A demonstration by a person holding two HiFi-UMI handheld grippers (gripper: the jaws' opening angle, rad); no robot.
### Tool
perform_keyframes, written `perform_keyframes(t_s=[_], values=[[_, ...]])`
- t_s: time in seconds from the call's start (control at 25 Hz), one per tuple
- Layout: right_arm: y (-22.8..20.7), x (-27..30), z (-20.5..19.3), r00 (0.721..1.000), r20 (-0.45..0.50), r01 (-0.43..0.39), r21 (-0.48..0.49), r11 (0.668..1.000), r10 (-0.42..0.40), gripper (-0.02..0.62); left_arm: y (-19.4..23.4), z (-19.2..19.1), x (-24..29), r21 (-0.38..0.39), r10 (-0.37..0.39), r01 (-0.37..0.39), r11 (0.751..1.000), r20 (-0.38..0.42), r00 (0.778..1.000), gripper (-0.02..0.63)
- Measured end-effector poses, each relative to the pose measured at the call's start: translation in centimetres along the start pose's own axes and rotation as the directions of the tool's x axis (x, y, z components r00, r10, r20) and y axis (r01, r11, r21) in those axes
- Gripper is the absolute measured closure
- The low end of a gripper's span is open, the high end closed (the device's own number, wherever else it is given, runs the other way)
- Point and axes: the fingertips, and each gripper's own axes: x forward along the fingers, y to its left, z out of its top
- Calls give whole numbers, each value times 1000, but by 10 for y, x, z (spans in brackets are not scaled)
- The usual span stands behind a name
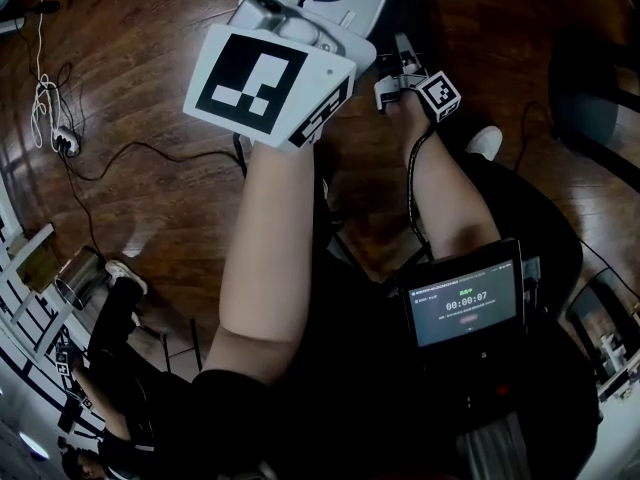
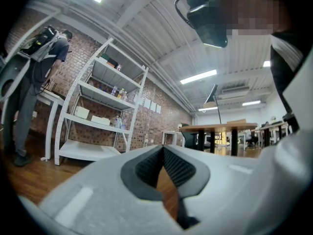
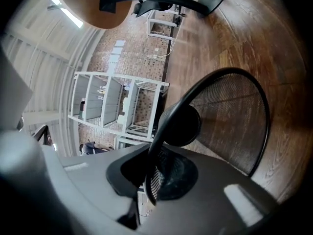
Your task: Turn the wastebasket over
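Observation:
A black wire-mesh wastebasket (image 3: 230, 116) fills the right gripper view, with wooden floor behind it. Its open mouth faces the camera, and its dark round bottom (image 3: 183, 126) shows inside. My right gripper (image 3: 150, 168) is shut on the basket's black rim (image 3: 168, 114), which runs between the two pads. In the head view the right gripper (image 1: 405, 76) reaches low and forward at the end of a bare forearm; the basket is hidden there. My left gripper (image 2: 163, 153) is held up and level, its pads meeting at the tip with nothing between them. Its big marker cube (image 1: 270, 80) dominates the head view.
Cables and a power strip (image 1: 55, 128) lie on the wooden floor at the left. A screen (image 1: 465, 303) hangs at the person's waist. Another person (image 2: 34, 77) with a backpack stands by white shelves (image 2: 98, 111). Tables (image 2: 220, 129) stand further back.

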Motion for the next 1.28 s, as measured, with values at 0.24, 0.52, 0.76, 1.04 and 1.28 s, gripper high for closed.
perform_keyframes(t_s=[0.24,0.52,0.76,1.04,1.28], values=[[9,4,-1,998,-55,1,-77,997,-5,583,8,-2,-4,-3,13,-13,1000,-1,1000,604],[19,11,26,989,-145,-1,-214,977,-30,581,14,-10,-9,-17,25,-25,1000,1,1000,604],[49,30,67,972,-228,-37,-369,929,-52,584,19,-8,-15,-12,31,-31,999,3,1000,604],[69,48,98,916,-361,-61,-556,829,-175,588,17,-3,-13,-8,39,-39,999,4,999,604],[77,55,98,785,-534,-173,-676,717,-314,588,12,1,-14,3,34,-34,999,8,999,604]])
